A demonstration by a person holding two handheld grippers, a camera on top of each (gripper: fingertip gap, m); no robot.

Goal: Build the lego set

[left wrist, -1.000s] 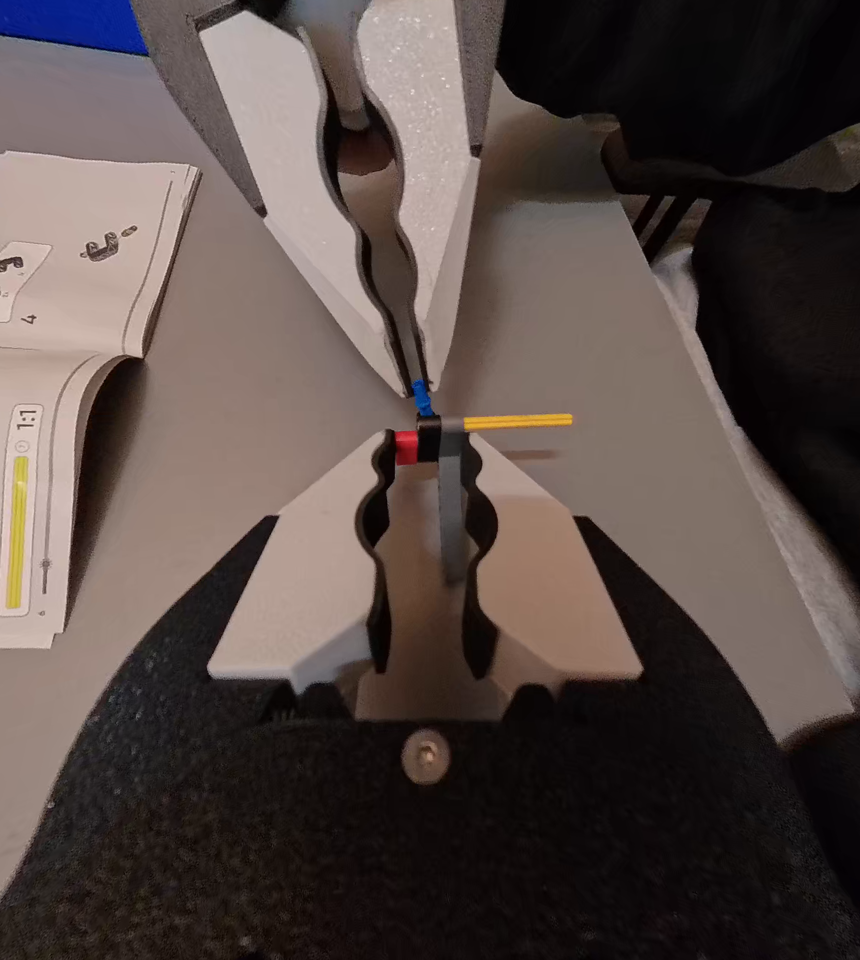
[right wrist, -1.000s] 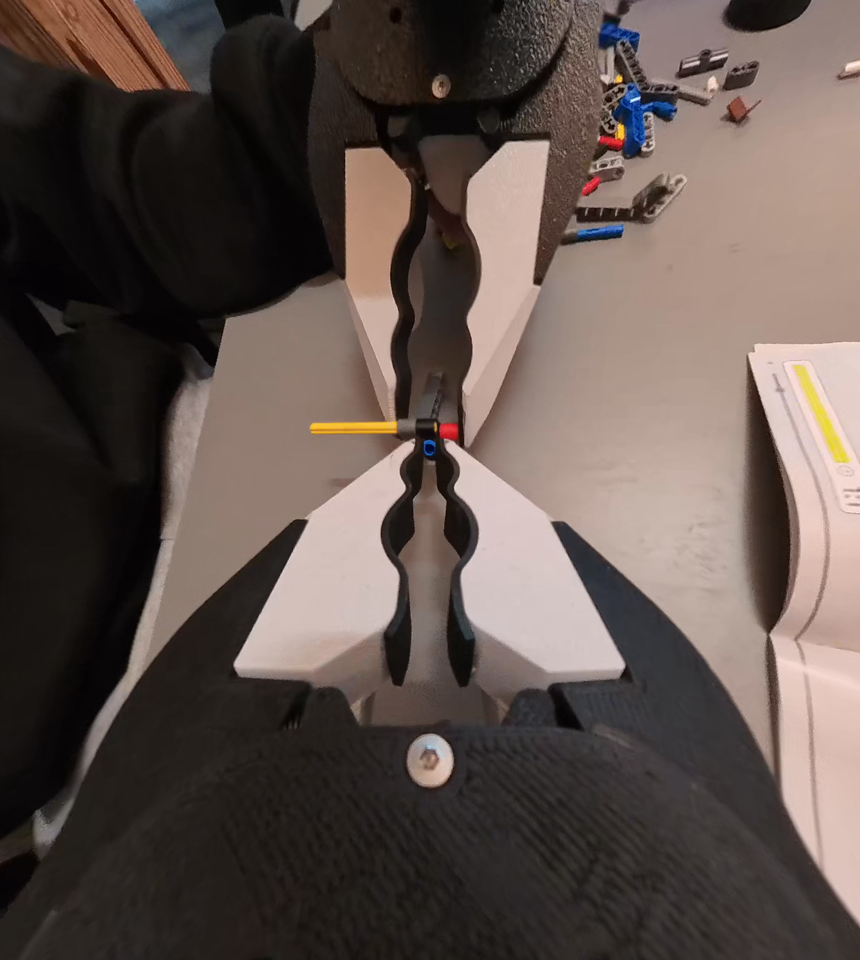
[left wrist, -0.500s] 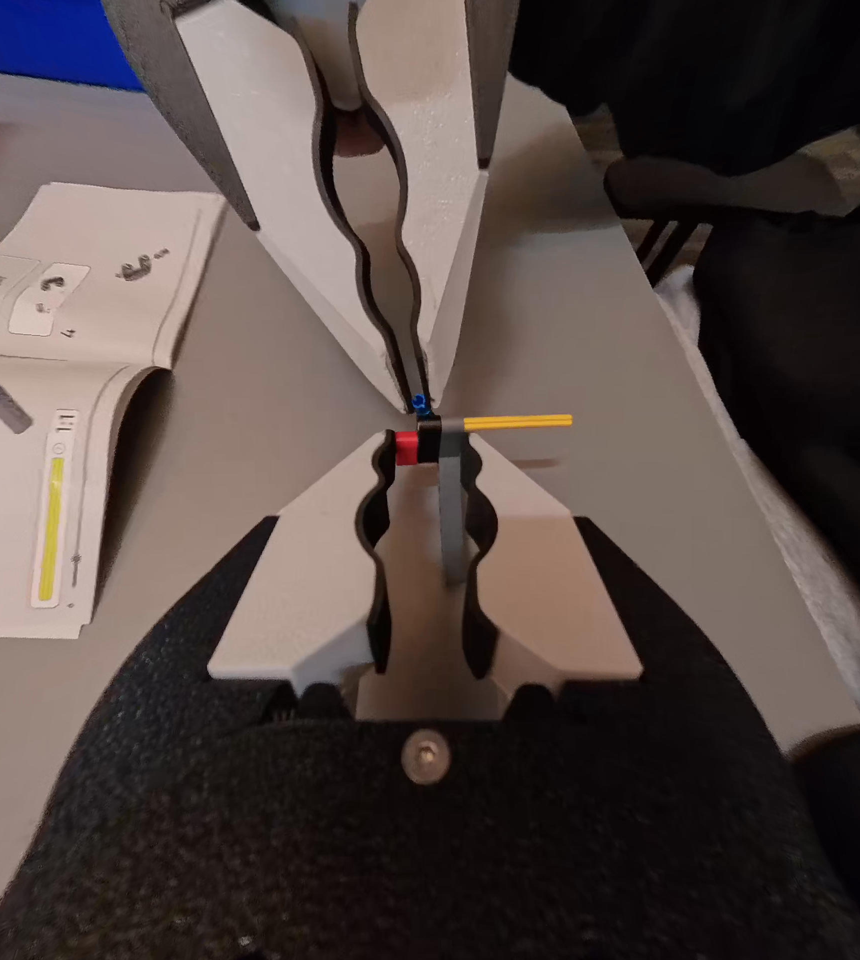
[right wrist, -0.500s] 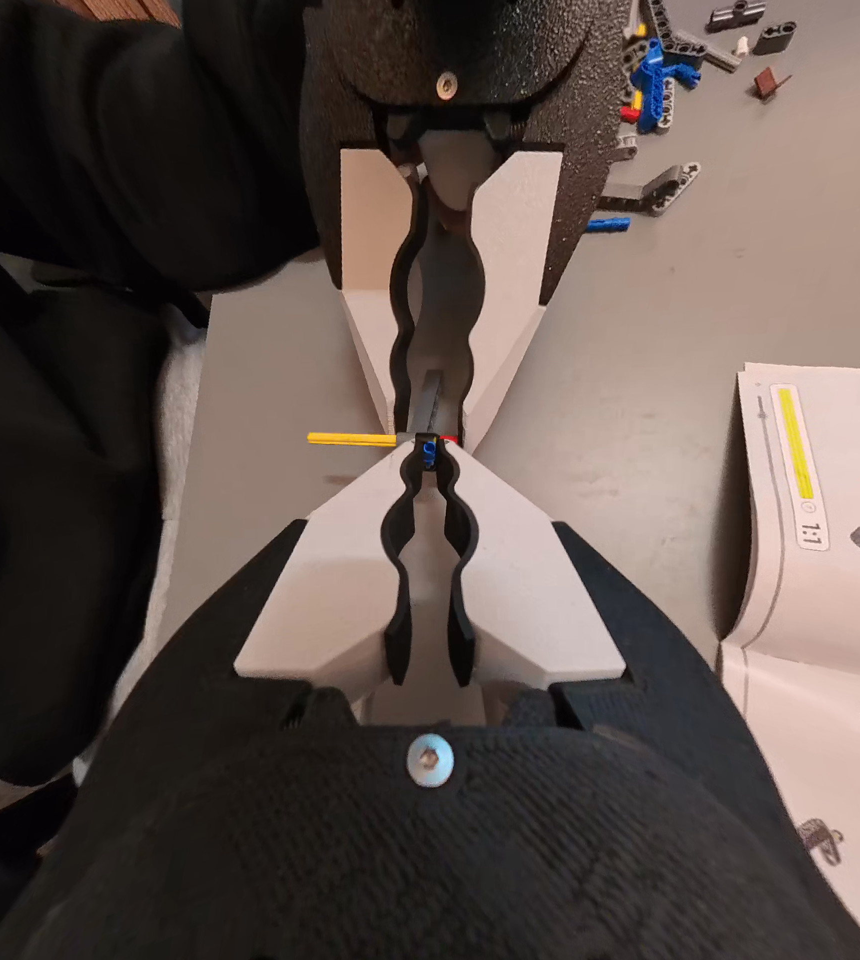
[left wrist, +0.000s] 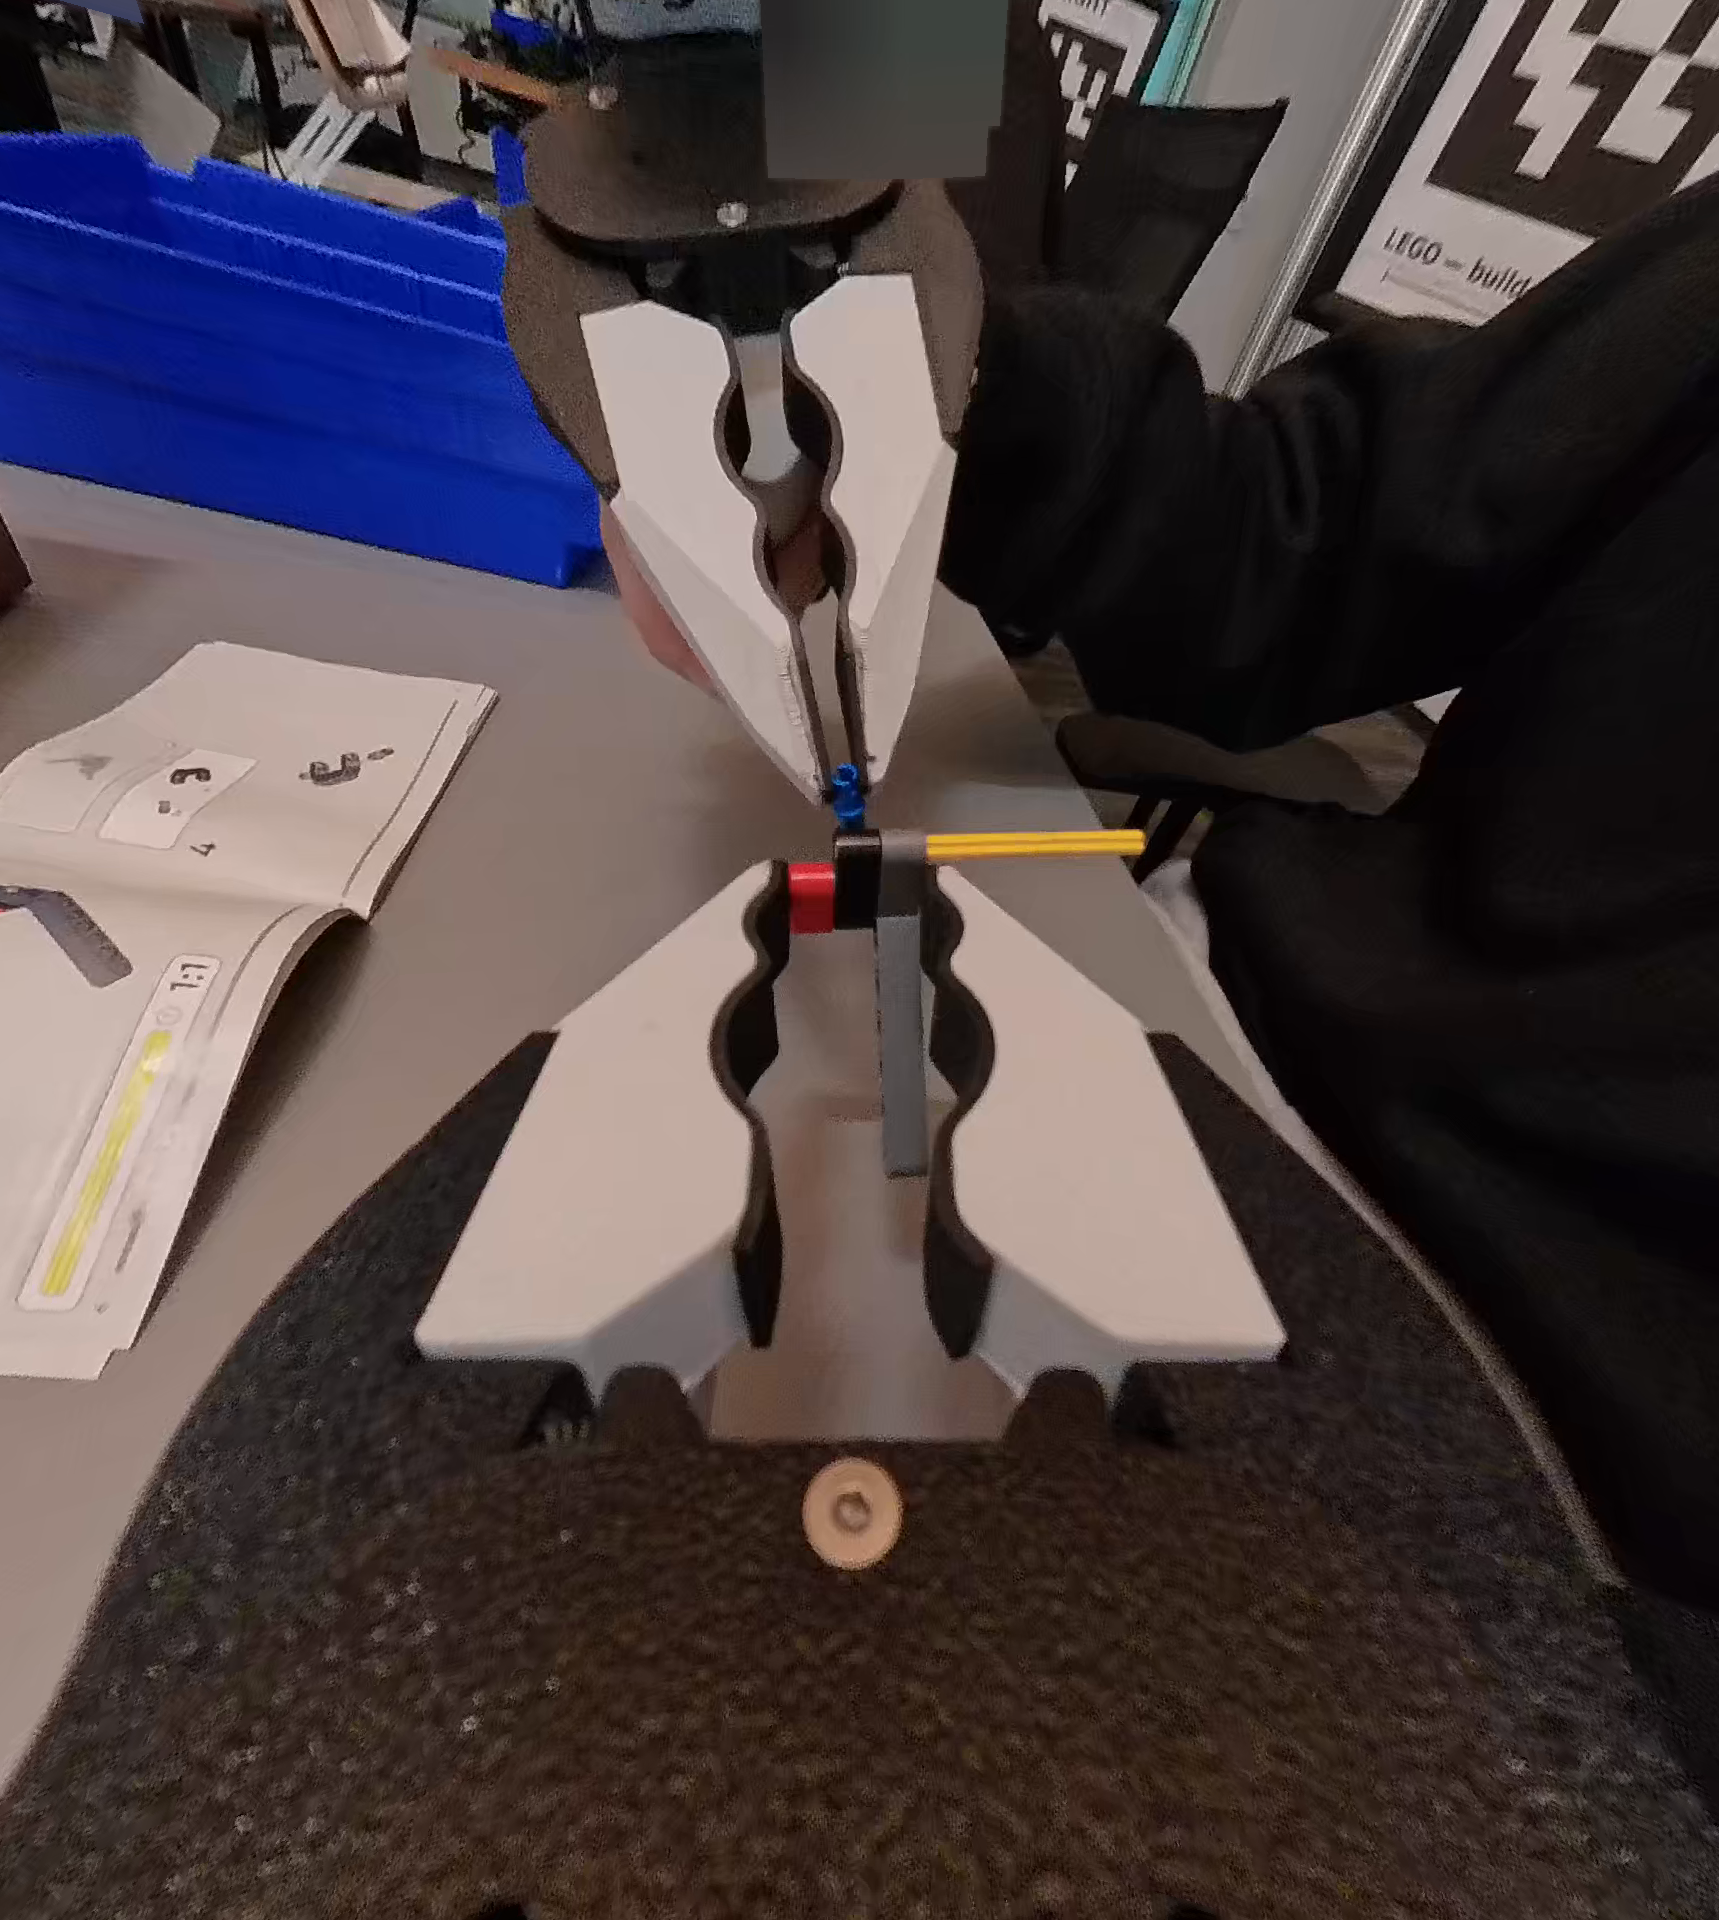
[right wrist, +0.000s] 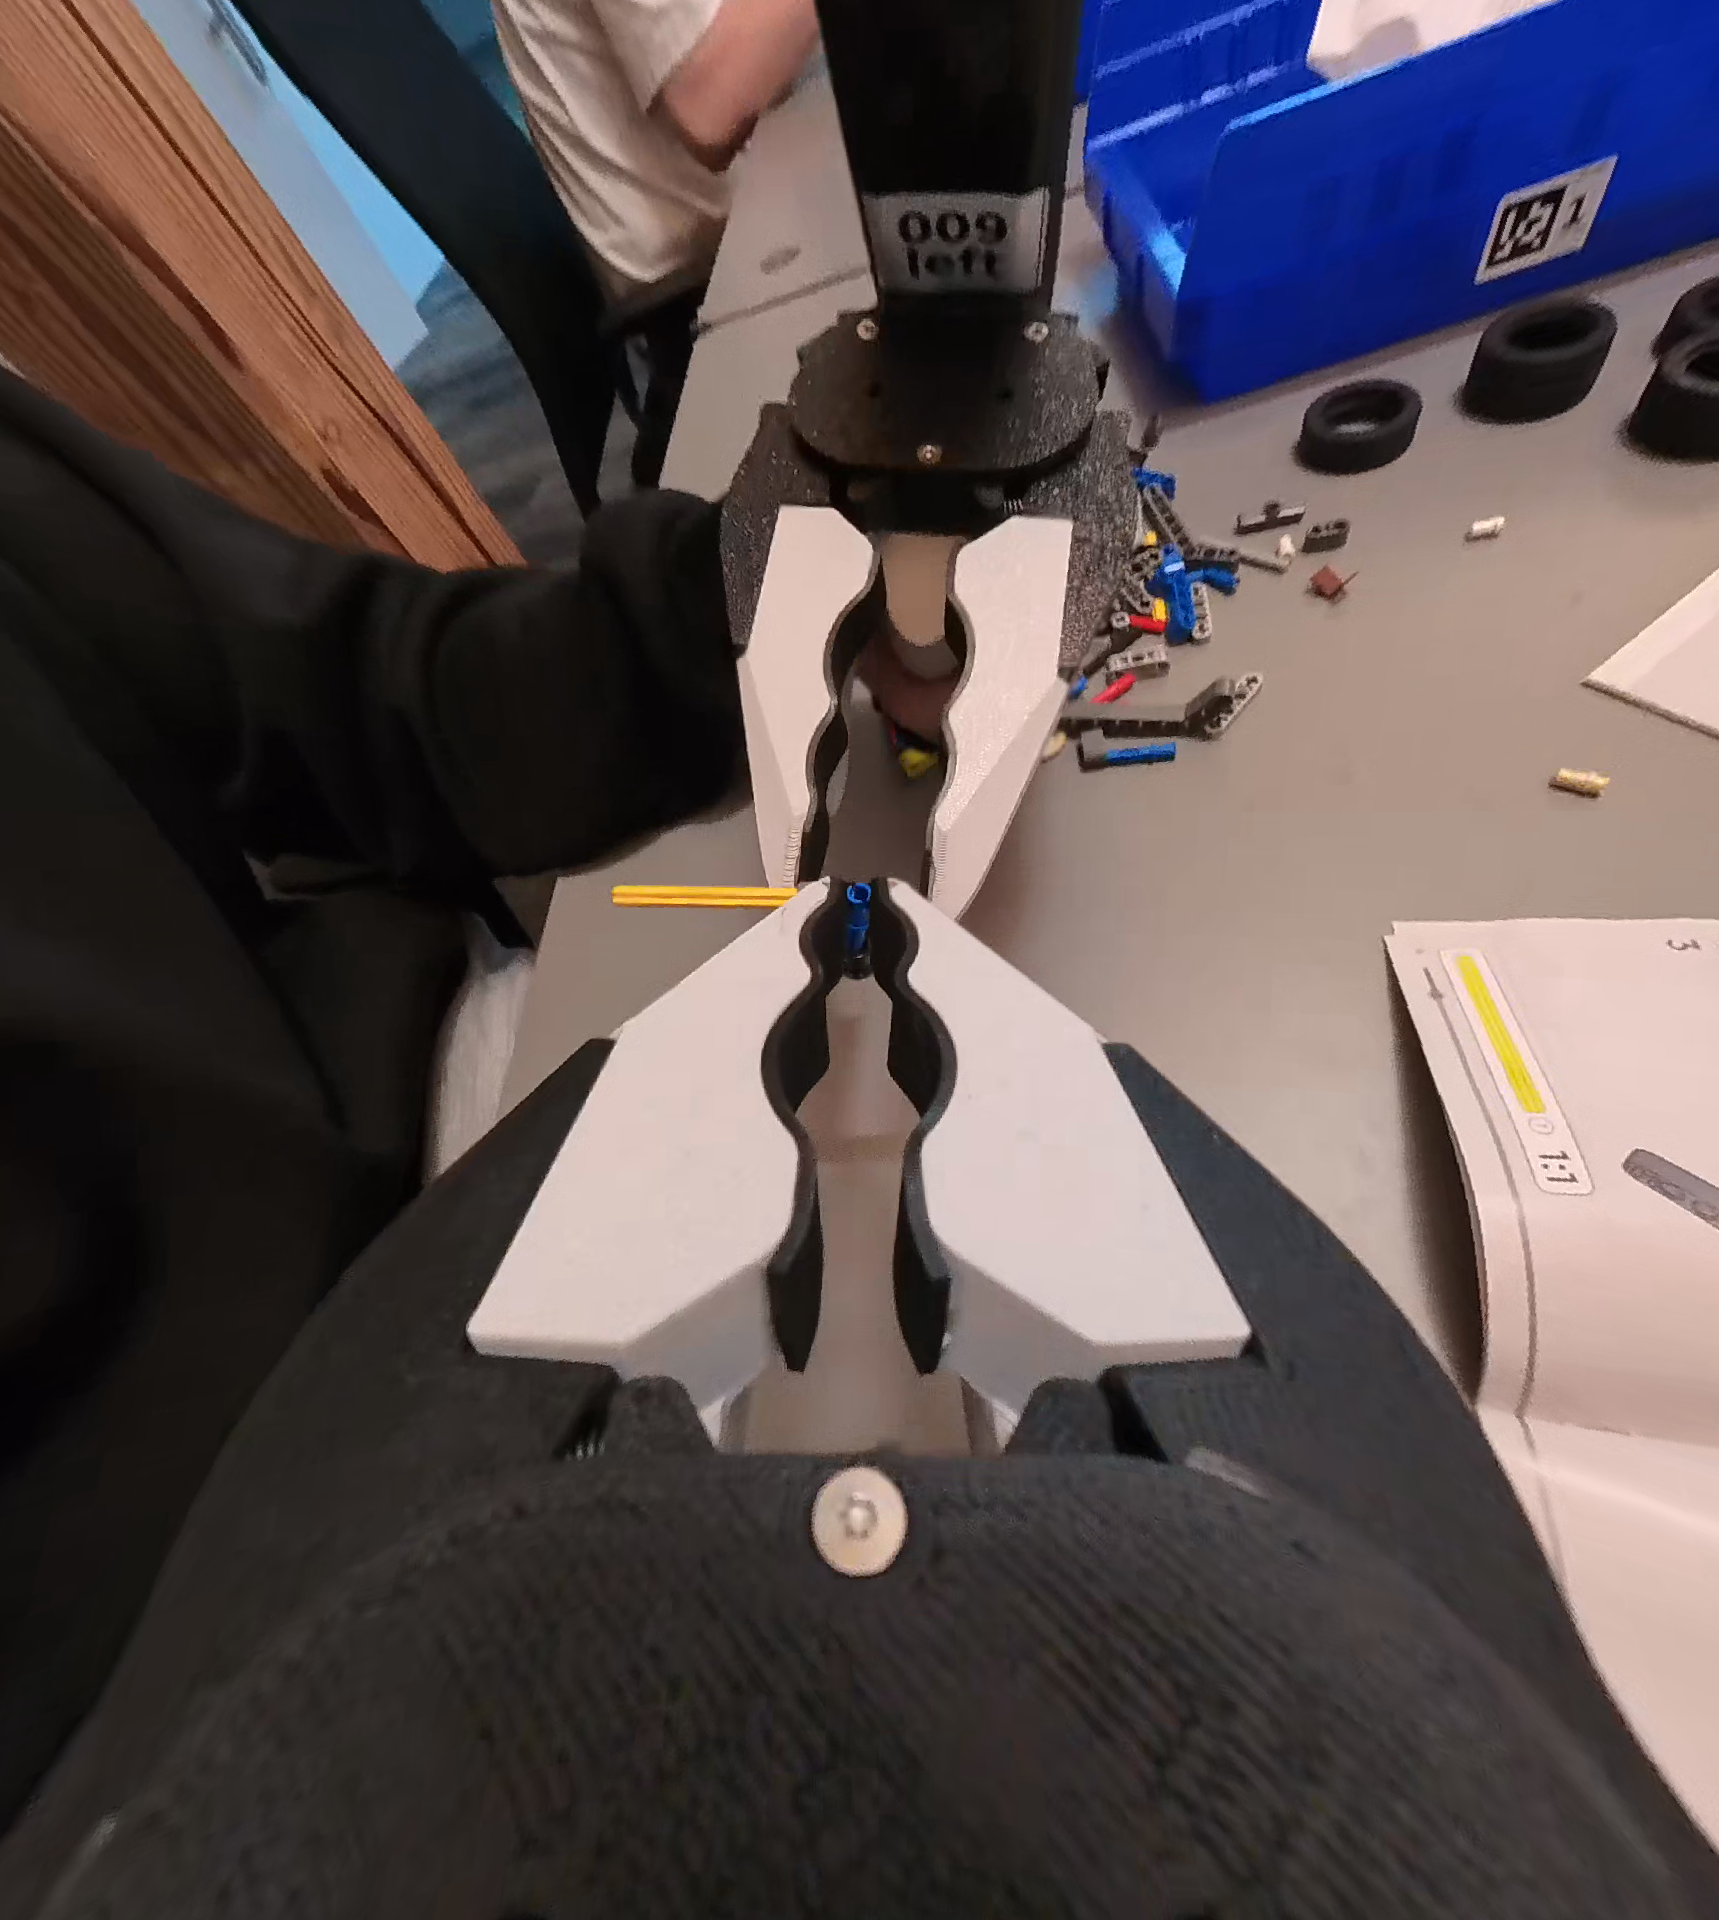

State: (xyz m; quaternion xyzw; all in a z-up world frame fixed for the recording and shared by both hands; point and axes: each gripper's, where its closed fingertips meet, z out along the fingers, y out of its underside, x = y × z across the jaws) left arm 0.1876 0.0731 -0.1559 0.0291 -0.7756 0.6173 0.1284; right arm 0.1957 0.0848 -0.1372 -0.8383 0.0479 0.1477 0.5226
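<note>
Small lego assembly [left wrist: 860, 883] of red bush, black connector, grey beam and yellow axle: clamped at left gripper [left wrist: 855, 894] tips, above grey table [left wrist: 543, 790]. Right gripper [right wrist: 857, 920] pinches blue pin [right wrist: 855, 914] at assembly's 12 o'clock. Open instruction booklet [left wrist: 159, 935] at 9 o'clock.

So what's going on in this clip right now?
A person works two handheld grippers above a grey table. The left gripper clamps a small assembly with a yellow axle sticking out sideways. The right gripper pinches a blue pin at the assembly's black block, not clearly seated. An open instruction booklet lies alongside.
</note>
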